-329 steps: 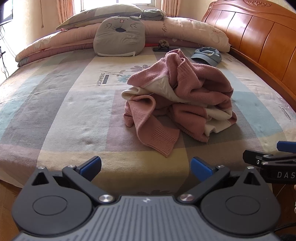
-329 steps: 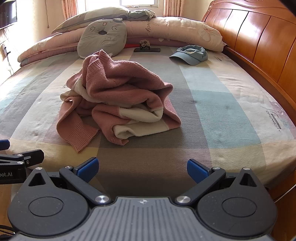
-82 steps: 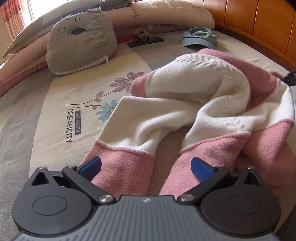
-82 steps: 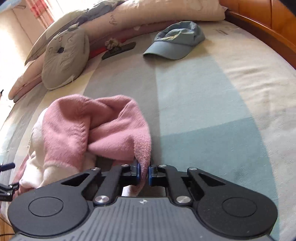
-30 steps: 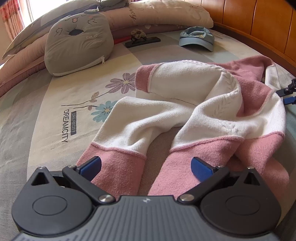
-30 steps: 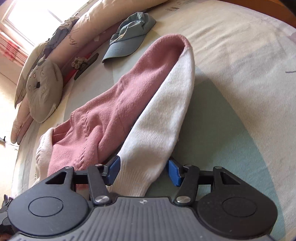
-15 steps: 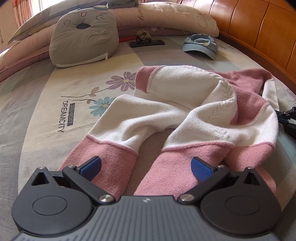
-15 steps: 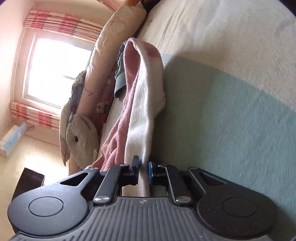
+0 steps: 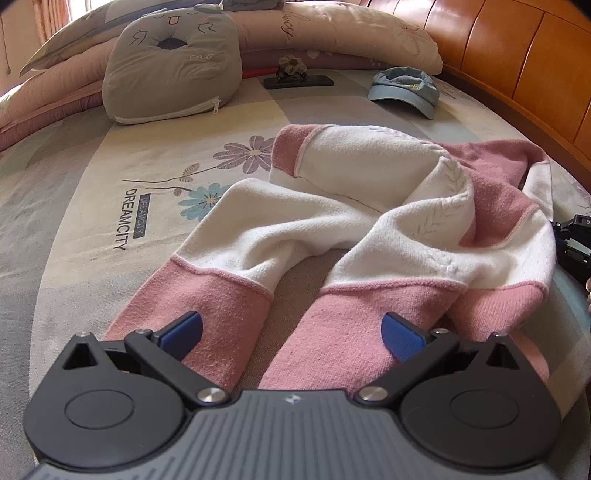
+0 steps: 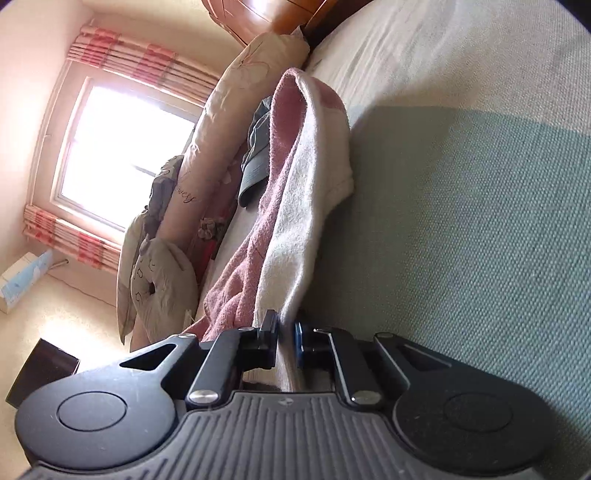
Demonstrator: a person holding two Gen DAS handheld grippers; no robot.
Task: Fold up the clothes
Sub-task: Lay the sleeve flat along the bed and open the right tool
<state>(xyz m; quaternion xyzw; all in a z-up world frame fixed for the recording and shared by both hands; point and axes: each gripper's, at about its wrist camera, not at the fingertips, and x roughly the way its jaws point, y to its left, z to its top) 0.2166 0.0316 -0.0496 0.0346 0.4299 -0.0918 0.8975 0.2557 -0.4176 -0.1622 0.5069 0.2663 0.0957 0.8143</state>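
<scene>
Since a second ago my right gripper has clamped its jaws on the pink-and-cream knitted sweater to spread it, while my left gripper hovers wide.

A home bedroom: a bed with wooden headboard, pillows, and a curtained window.

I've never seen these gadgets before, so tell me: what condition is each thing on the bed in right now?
Sweater: unfolded, rumpled on the bed, sleeves toward the camera.
Left claw: open, holding nothing.
Right claw: shut on the sweater's edge.
Cap: lying untouched near the pillows.
Cat cushion: leaning against the pillows.
</scene>
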